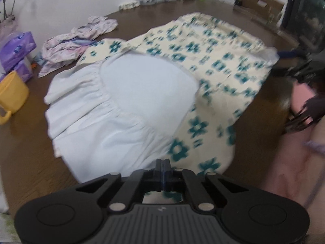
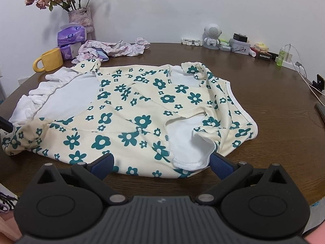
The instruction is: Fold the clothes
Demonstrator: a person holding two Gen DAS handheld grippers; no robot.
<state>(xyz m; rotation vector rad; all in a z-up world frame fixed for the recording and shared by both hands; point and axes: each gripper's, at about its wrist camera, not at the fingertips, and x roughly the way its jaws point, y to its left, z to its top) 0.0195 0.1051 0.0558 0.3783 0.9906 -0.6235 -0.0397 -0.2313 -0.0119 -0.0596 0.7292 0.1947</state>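
Floral cotton dress (image 2: 130, 109): light, limp, drapes. Left gripper (image 1: 163, 162) pinched on its hem edge; right gripper (image 2: 161, 163) spread, nothing held. Grip edges, not centre.

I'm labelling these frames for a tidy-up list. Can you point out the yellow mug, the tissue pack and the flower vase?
yellow mug (image 2: 53, 59): right wrist view, on its side wall.
tissue pack (image 2: 71, 35): right wrist view, on its purple front face.
flower vase (image 2: 80, 18): right wrist view, on its body.

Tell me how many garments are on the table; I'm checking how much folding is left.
2. The flower-print garment is spread across the middle of the table. The crumpled pink-patterned garment lies behind it, beside the tissue packs. None seems hidden.
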